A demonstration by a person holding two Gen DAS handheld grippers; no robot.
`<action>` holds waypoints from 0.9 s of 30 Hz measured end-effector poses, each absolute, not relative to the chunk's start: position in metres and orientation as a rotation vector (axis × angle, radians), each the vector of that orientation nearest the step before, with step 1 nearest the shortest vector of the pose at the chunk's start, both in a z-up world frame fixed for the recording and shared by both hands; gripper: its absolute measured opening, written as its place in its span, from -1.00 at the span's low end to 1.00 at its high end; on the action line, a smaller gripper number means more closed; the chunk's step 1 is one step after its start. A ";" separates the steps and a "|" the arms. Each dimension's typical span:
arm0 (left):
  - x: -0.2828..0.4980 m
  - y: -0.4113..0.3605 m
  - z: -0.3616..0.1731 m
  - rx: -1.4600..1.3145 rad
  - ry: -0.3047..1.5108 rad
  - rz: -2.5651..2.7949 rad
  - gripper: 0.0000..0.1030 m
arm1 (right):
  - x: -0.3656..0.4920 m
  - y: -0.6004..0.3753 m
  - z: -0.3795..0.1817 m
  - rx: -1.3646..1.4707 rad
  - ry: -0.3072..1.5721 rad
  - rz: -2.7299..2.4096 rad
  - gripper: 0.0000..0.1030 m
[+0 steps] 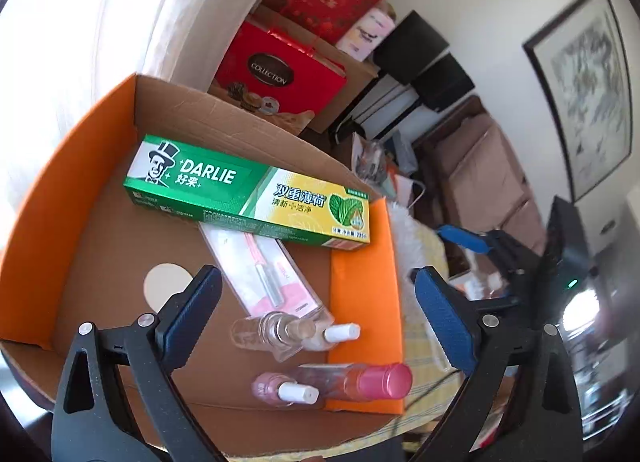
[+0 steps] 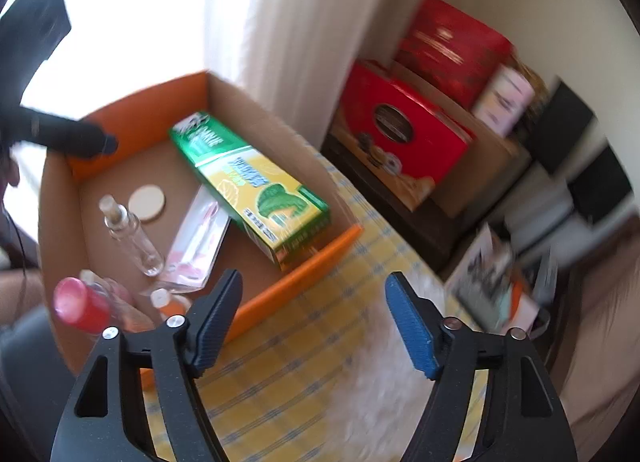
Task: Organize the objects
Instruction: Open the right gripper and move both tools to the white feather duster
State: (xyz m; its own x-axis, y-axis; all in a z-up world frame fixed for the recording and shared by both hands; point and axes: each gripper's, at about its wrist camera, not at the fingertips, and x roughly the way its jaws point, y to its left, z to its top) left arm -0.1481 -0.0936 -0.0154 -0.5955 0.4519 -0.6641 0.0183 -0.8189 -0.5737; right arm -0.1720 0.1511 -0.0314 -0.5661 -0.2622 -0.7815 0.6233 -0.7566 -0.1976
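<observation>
An open cardboard box (image 1: 120,242) with orange flaps (image 2: 300,270) holds a green and yellow toothpaste carton (image 1: 248,190) (image 2: 256,190). Beside the carton lie a pink blister pack (image 1: 272,274) (image 2: 196,246), a clear bottle (image 1: 272,332) (image 2: 132,234), a pink-capped bottle (image 1: 360,380) (image 2: 80,304) and two small white-capped bottles (image 1: 288,390). My left gripper (image 1: 316,278) hangs open above the bottles, holding nothing. My right gripper (image 2: 314,278) is open over the box's near orange rim, also with nothing in it.
The box sits on a yellow checked cloth (image 2: 280,362) with a white fluffy patch (image 2: 380,342) to the right. Red gift boxes (image 1: 280,74) (image 2: 408,134) stand on a low shelf behind. A framed picture (image 1: 588,90) hangs on the wall.
</observation>
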 end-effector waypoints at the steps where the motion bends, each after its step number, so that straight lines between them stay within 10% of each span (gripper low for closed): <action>1: -0.145 -0.089 -0.012 -1.257 -0.751 2.492 0.88 | -0.169 0.156 -0.030 1.058 0.592 -2.324 0.52; 27: -0.103 0.019 0.009 -1.261 -0.330 2.481 0.99 | -0.074 0.290 -0.045 1.262 0.133 -2.587 0.66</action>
